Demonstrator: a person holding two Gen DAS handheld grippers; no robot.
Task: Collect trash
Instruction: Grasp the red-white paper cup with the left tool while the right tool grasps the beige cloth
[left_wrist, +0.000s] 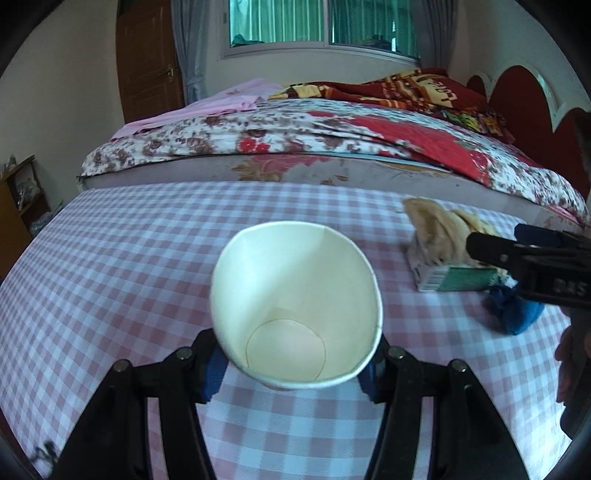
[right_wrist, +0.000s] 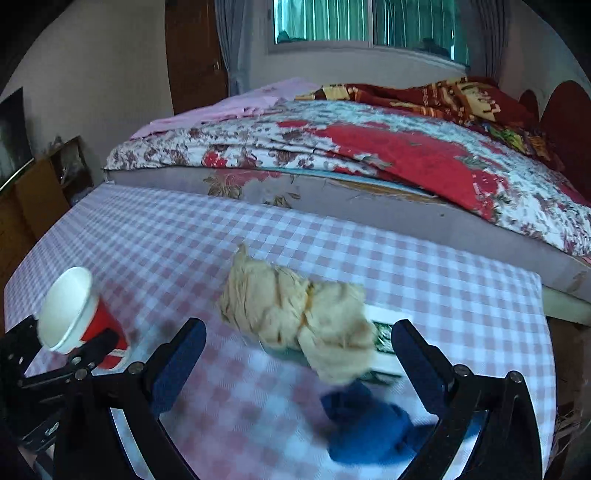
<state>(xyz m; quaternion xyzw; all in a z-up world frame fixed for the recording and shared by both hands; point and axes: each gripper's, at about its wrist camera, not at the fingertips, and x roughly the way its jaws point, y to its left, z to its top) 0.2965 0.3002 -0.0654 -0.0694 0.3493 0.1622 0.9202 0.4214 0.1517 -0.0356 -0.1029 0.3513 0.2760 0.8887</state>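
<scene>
The paper cup (left_wrist: 295, 306), white inside and red outside, is the collecting vessel as far as one can judge, and it is clamped between the blue pads of the left hand-held gripper (left_wrist: 295, 363), tilted with its mouth toward the bed (left_wrist: 332, 140). The inside of the cup shows bare down to the bottom, so nothing has been collected in it yet.

To the right of the cup, on the checked worktop (left_wrist: 129, 258), lies the trash left to gather: a crumpled beige wad (right_wrist: 295, 314) resting on a small green-and-white carton (left_wrist: 454, 277), and just beside them, nearer the camera, a crumpled blue piece (right_wrist: 369, 424).

The right hand-held gripper (right_wrist: 295, 358) hangs over that pile, jaws spread wide and holding nothing; the beige wad and the blue piece sit in the gap between them, seemingly untouched.

Judging from this, the task is at its start: cup in hand, three pieces left, and the first pick apparently about to be made.
</scene>
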